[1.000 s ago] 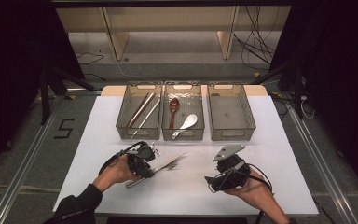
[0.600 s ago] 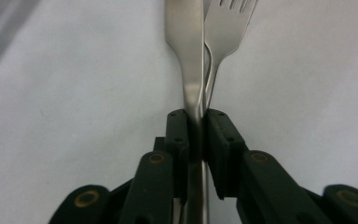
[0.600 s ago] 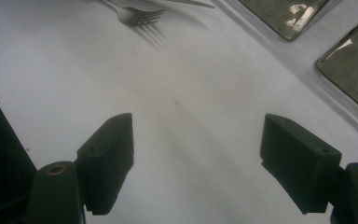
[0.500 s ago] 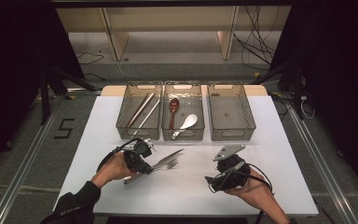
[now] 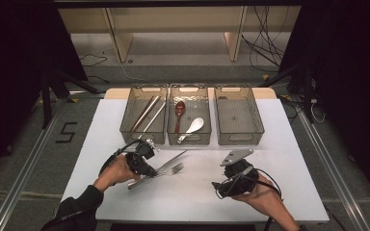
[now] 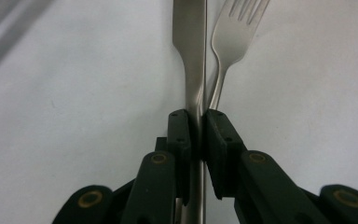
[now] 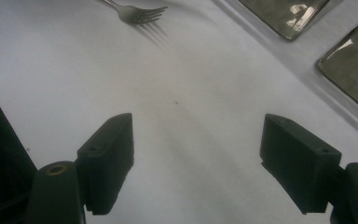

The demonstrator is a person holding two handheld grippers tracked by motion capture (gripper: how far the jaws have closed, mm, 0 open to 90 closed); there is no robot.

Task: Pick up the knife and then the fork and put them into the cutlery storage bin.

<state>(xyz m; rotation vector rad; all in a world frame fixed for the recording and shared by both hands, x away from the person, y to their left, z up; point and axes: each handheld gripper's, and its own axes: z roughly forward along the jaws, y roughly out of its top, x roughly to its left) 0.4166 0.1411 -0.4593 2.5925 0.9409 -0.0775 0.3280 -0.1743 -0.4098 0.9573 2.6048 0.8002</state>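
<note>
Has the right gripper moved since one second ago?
No. The right gripper sits at the same spot below the right-hand bin, jaws open.

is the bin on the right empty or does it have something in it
Empty. In the high view the right bin shows only its bare floor, while the middle bin holds two spoons and the left bin holds long utensils.

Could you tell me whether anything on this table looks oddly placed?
Yes: the left gripper has its jaws shut on a flat silver knife, and a silver metal fork lies pressed alongside it, its neck tucked against the jaws.
</note>
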